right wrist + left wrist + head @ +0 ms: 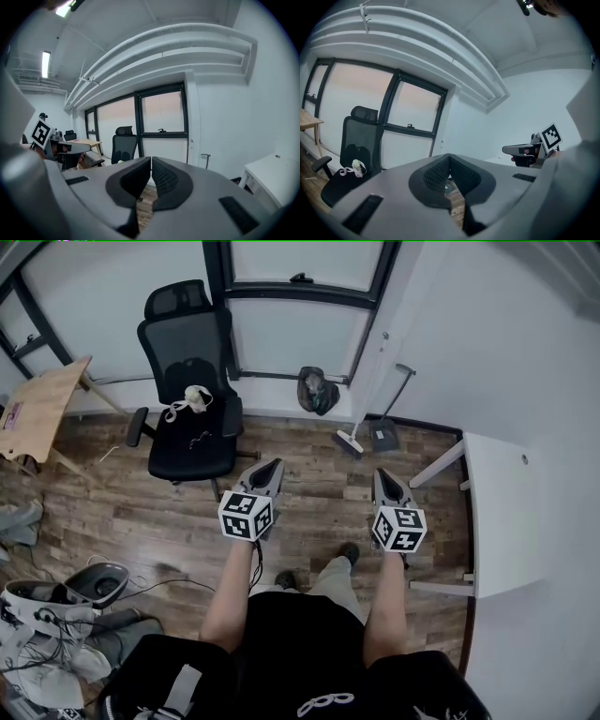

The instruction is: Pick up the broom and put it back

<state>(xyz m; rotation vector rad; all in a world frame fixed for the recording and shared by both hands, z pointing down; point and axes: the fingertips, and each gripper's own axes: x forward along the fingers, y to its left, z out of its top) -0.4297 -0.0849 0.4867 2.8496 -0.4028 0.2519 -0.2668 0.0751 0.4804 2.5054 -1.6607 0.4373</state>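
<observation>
A: Both pairs of jaws are pressed together with nothing in them, on our left gripper [450,158] and our right gripper [151,160] alike.

B: So if we arrive like that, we only shove the pale-bristled broom [348,442] along the white wall.

A: And the dark grey long-handled dustpan [384,438] stands just beside it. We could clamp the wrong handle or knock it over.

B: The broom's own handle is hard to make out against the wall.

A: Its head rests at the far edge of the brown plank floor [309,493], below the window corner. That is well ahead of both jaws and slightly nearer the right pair.
</observation>
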